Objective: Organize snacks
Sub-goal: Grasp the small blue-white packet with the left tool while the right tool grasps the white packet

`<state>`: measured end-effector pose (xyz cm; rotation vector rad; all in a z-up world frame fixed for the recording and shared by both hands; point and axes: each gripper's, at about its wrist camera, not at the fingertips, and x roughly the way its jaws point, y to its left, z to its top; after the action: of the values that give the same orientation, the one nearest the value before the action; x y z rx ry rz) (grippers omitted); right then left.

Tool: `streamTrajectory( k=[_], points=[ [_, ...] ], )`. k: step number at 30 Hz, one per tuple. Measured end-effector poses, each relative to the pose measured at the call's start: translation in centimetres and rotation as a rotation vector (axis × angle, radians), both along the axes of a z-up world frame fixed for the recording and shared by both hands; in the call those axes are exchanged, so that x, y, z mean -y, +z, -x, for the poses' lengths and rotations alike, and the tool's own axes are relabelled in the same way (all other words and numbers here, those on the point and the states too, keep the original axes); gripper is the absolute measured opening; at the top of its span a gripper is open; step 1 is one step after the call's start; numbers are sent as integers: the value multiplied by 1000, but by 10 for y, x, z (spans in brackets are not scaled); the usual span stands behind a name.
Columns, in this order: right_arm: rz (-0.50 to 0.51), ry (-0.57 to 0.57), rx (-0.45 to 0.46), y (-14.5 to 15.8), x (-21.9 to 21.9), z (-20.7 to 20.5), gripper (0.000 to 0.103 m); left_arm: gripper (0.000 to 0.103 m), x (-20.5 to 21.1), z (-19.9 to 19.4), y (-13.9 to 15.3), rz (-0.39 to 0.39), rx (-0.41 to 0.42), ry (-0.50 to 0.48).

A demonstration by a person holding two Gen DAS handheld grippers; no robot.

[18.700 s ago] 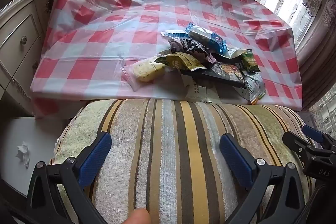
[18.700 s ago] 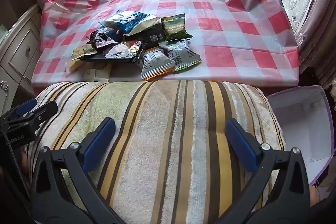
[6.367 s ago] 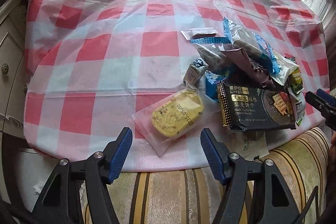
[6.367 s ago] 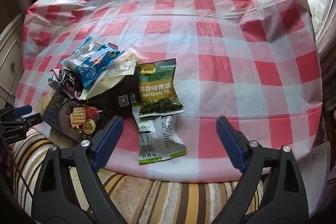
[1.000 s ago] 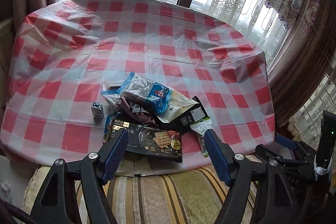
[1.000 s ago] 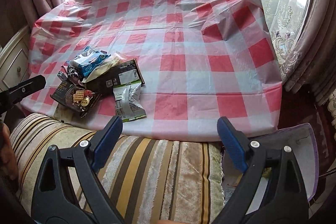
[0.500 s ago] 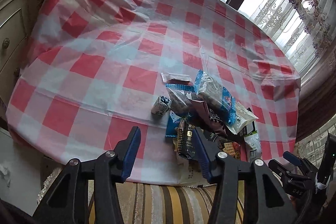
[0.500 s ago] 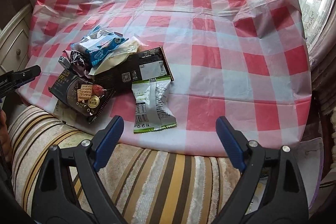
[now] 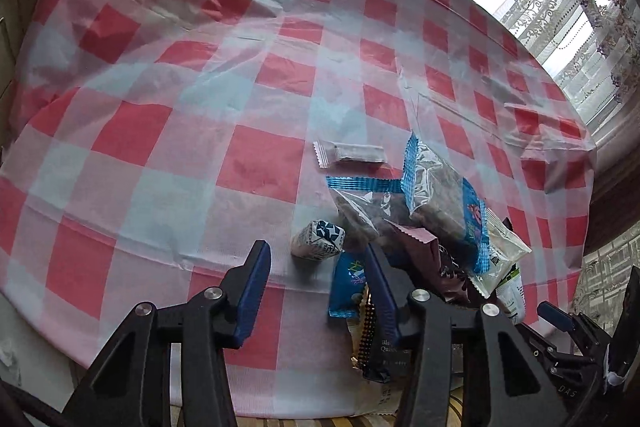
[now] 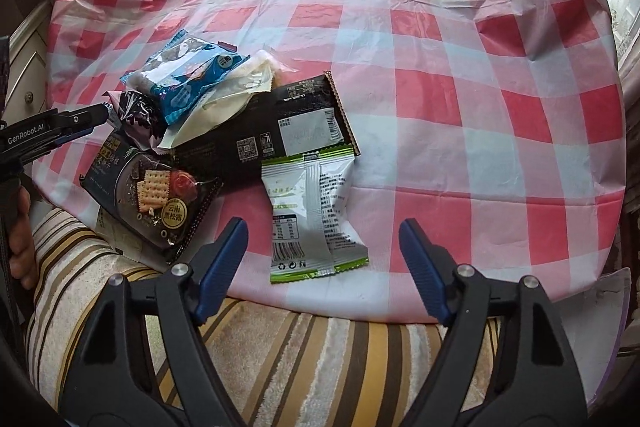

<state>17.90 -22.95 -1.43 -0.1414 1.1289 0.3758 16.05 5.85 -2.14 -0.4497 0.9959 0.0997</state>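
Snack packets point(image 10: 224, 131) heaped on tablecloth point(image 10: 460, 107), near edge

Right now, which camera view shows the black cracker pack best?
The right wrist view. There the cracker pack lies face up at the table's near edge, its picture of crackers fully visible. In the left wrist view only a dark corner of it shows, behind the left gripper's finger.
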Motion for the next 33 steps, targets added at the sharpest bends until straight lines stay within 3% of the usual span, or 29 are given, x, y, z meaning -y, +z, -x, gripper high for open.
streamTrajectory(
  k=[9, 15, 20, 23, 33],
  points=[
    [-3, -3, -35, -10, -6, -12, 74, 39, -1, -16, -11, 5, -26, -17],
    [-7, -1, -61, -17, -10, -19, 65, 23, -3, -17, -16, 29, -38, -22],
    [14, 4, -54, -19, -14, -21, 59, 22, -3, -17, -18, 41, -34, -20],
    [10, 2, -47, -18, -13, -19, 48, 22, -4, -15, -16, 40, -27, -12],
    [-44, -3, 0, -4, -3, -8, 42, 21, -1, 1, 7, -21, 28, 10]
  ],
)
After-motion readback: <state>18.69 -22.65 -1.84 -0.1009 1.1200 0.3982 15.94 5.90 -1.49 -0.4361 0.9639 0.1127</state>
